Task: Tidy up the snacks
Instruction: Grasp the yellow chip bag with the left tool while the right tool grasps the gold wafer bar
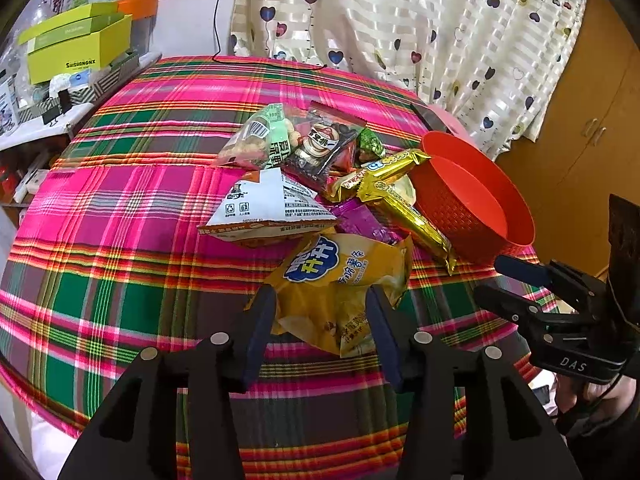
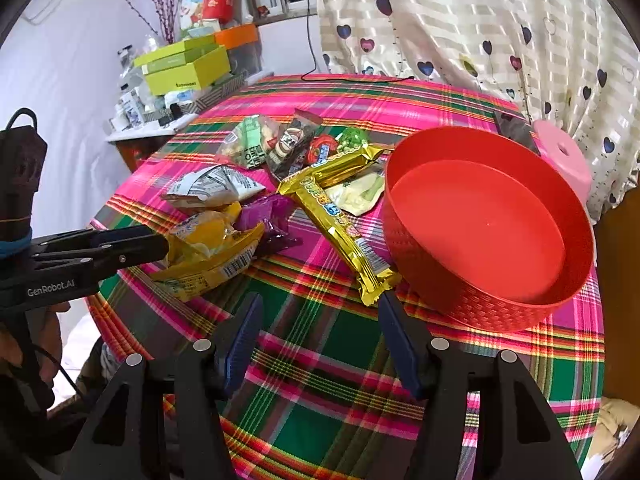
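We're holding the left gripper (image 1: 322, 300) with its jaws spread apart, and the yellow chip bag (image 1: 344, 288) is sitting between the two blue pads without either one really pressing on it, so it's lying loose on the plaid tablecloth (image 1: 120, 272). From the right wrist camera the same gripper is poking in from the left edge with its tips at the crinkled end of that bag.

The right gripper (image 2: 320, 308) is also hanging with its jaws wide apart and nothing between them, just bare cloth. Its right finger (image 2: 396, 328) is sitting just beside the near end of the long gold bar (image 2: 340, 224); we honestly can't tell if it's touching the wrapper or not.

Going outward from there, the rest of the snacks are piling up in the middle of the table: a white bag (image 1: 268, 208) just behind the yellow one, a purple pack (image 1: 360, 220) tucked between them and the gold bar, then a green-and-clear bag (image 1: 260, 136), a dark pack (image 1: 324, 144) and a little green packet (image 1: 370, 142) further back.

The red tub (image 2: 480, 220) is sitting to the right of the pile with nothing in it, the gold bar's end lying right against its wall. A heart-print curtain (image 1: 400, 20) is hanging behind the table.
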A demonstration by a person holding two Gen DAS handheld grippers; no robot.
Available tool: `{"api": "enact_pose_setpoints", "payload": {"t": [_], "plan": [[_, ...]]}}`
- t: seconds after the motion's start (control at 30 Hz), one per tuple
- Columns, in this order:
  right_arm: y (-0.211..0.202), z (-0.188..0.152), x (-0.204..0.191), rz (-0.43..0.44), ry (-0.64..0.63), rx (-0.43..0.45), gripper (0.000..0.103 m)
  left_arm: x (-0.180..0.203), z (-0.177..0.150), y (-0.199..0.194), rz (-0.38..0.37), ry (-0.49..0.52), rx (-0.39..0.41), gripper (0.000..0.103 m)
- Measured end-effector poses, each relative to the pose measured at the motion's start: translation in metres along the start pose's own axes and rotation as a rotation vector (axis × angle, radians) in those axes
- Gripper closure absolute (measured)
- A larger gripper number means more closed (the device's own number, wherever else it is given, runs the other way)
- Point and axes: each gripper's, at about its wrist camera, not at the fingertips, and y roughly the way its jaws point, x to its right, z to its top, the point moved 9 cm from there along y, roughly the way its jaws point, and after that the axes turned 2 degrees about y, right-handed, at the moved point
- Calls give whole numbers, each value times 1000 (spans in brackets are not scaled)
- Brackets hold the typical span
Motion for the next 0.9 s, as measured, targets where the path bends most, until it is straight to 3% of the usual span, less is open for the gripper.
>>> {"api": "enact_pose_setpoints", "payload": {"t": [0.17, 0.9], "plan": [[8, 4, 0, 4, -12, -7, 44, 2, 2, 8, -25, 20, -7, 49], [36, 17, -4, 18, -68, -33, 44, 4, 2, 40, -52, 64, -46, 42]]}}
